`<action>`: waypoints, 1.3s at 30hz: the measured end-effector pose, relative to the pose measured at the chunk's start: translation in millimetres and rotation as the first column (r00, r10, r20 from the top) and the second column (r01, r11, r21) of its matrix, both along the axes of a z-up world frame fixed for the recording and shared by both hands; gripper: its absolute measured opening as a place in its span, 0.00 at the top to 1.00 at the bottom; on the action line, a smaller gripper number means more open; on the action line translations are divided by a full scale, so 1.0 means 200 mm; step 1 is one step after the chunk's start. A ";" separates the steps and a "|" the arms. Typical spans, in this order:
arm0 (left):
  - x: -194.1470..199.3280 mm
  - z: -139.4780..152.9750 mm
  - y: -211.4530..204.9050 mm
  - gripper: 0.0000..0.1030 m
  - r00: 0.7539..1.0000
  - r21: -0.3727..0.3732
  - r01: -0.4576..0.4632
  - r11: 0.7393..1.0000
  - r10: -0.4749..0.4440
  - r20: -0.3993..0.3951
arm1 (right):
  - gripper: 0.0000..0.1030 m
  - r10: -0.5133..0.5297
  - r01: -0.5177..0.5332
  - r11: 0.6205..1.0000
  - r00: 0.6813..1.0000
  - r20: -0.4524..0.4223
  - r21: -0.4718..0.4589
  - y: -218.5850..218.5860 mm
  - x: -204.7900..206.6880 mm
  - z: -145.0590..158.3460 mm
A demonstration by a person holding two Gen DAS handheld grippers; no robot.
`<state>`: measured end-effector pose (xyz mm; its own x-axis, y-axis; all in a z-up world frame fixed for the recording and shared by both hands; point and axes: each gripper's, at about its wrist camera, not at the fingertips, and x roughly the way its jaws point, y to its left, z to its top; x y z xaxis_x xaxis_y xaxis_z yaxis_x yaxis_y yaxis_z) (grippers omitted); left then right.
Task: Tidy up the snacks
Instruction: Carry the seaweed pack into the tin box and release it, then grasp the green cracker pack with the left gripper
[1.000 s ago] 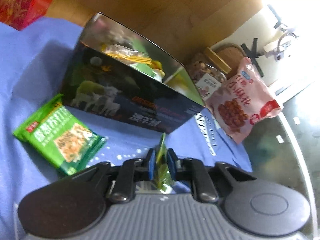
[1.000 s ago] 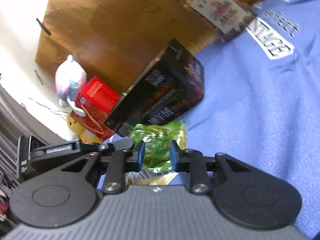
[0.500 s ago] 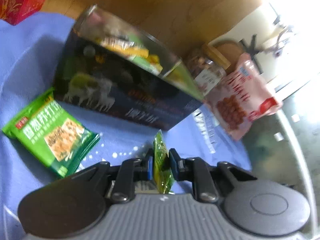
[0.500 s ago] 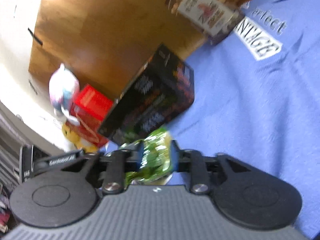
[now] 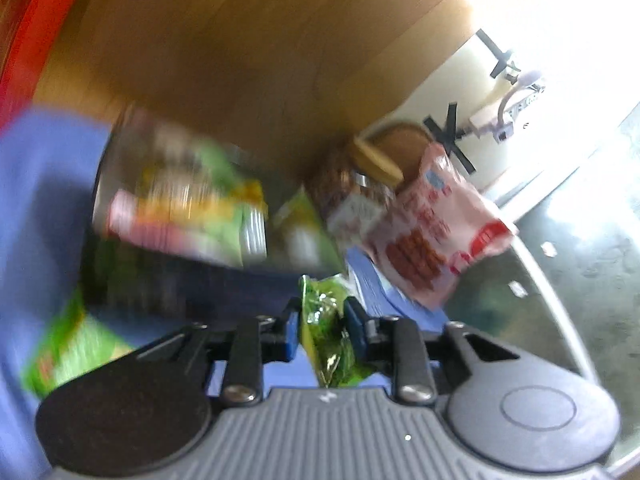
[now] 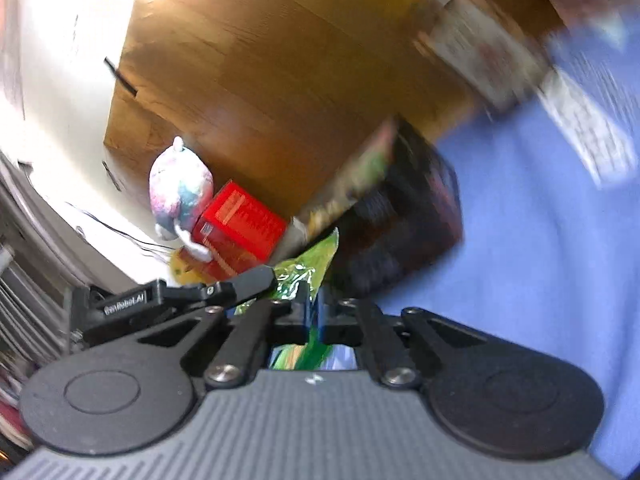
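Note:
A small green snack packet sits between the pads of my left gripper, whose jaws are opening; the packet still fills the gap. My right gripper is shut on the same green packet, whose top pokes up past the pads. The left gripper's finger shows just left of the packet in the right wrist view. Beyond stands the open dark snack box with several packets inside, seen blurred. The dark box lies just behind the packet.
A blue cloth covers the table. A green cracker packet lies at the lower left. A pink snack bag leans on a nut jar. A red box and plush toy sit beyond.
Both grippers have risen with the packet, and the views now blur. The right jaws have closed tight on it. The left jaws stand a little wider than before.

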<state>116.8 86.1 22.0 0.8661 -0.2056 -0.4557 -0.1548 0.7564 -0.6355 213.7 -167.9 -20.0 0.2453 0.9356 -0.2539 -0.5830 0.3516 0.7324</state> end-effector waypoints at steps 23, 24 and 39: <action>-0.32 -0.25 0.27 0.47 0.950 0.241 -0.168 0.956 0.223 -0.221 | 0.58 0.273 -0.180 0.897 0.944 0.185 -0.404 0.47 -0.39 -0.11; -0.31 -0.28 0.26 0.48 0.948 0.245 -0.157 0.957 0.215 -0.233 | 0.51 0.299 -0.182 0.880 0.930 0.213 -0.438 0.51 -0.42 -0.11; -0.36 -0.19 0.06 0.70 0.972 0.199 -0.143 0.969 0.175 -0.155 | 0.62 0.282 0.011 0.858 0.826 0.488 -0.514 0.61 -0.59 -0.11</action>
<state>45.0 98.8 -15.4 0.7872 0.0305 -0.6159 -0.3761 0.8153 -0.4403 95.0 -45.3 -42.2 0.3557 0.7627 -0.5402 -0.8905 0.4520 0.0517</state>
